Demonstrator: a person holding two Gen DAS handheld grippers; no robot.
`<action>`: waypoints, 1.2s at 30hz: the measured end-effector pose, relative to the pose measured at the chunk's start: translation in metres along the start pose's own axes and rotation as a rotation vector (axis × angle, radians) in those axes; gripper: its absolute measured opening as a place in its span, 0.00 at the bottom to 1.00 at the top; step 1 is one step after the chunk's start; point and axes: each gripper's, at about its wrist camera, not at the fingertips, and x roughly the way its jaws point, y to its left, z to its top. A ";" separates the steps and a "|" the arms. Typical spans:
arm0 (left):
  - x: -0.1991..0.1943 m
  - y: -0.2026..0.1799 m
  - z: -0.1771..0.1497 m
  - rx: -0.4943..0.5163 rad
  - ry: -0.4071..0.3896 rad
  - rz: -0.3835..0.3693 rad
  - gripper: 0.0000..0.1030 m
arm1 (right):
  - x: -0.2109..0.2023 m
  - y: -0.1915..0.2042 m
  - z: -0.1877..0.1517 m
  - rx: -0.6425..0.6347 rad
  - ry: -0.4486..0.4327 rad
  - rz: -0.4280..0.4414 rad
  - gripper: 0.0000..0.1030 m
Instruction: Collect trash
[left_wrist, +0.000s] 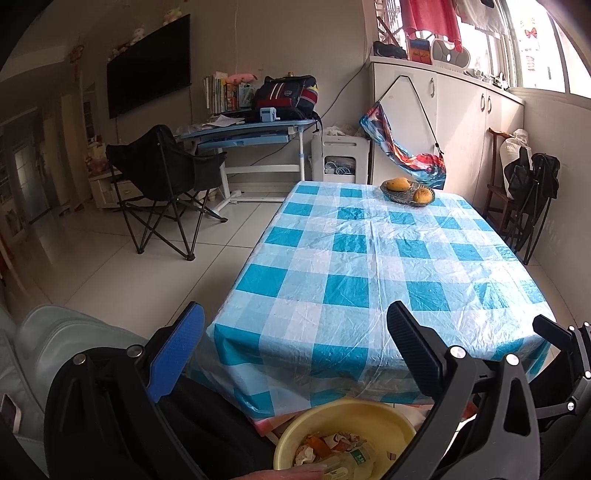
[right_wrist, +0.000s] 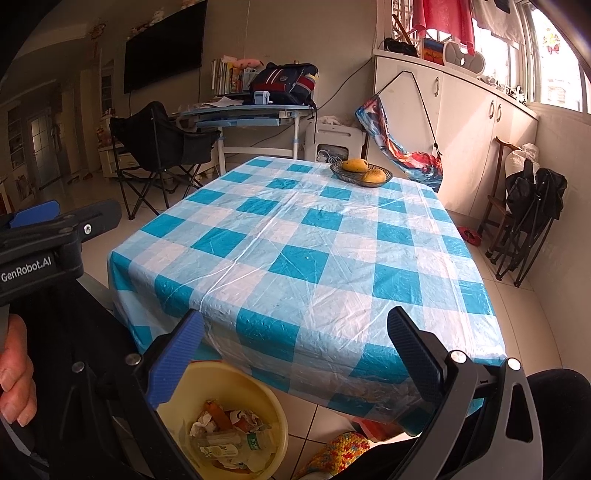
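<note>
A yellow basin (left_wrist: 373, 413) (right_wrist: 258, 398) stands on the floor below the table's near edge. It holds trash (right_wrist: 231, 439) (left_wrist: 332, 448): crumpled paper, orange peel and a plastic bottle. My left gripper (left_wrist: 295, 354) is open and empty, held above the basin at the table's near edge. My right gripper (right_wrist: 295, 358) is open and empty, above and right of the basin. The left gripper also shows at the left of the right wrist view (right_wrist: 55, 218). The blue checked tablecloth (left_wrist: 369, 258) (right_wrist: 314, 258) shows no trash.
A dark dish with two mangoes (left_wrist: 408, 192) (right_wrist: 361, 171) sits at the table's far end. A black folding chair (left_wrist: 162, 177) and a blue desk (left_wrist: 251, 129) stand on the left. Folded chairs (right_wrist: 528, 218) lean at the right wall. A crocheted cushion (right_wrist: 340, 450) lies beside the basin.
</note>
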 end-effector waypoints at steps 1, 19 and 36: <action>0.000 0.000 0.000 0.000 0.000 0.000 0.93 | 0.000 0.000 0.000 0.000 0.000 0.000 0.93; 0.001 -0.002 0.001 0.018 -0.006 0.004 0.93 | 0.002 0.006 -0.001 -0.018 0.004 -0.001 0.93; 0.001 0.002 0.000 0.013 -0.012 0.000 0.93 | 0.003 0.012 -0.004 -0.045 0.011 -0.006 0.93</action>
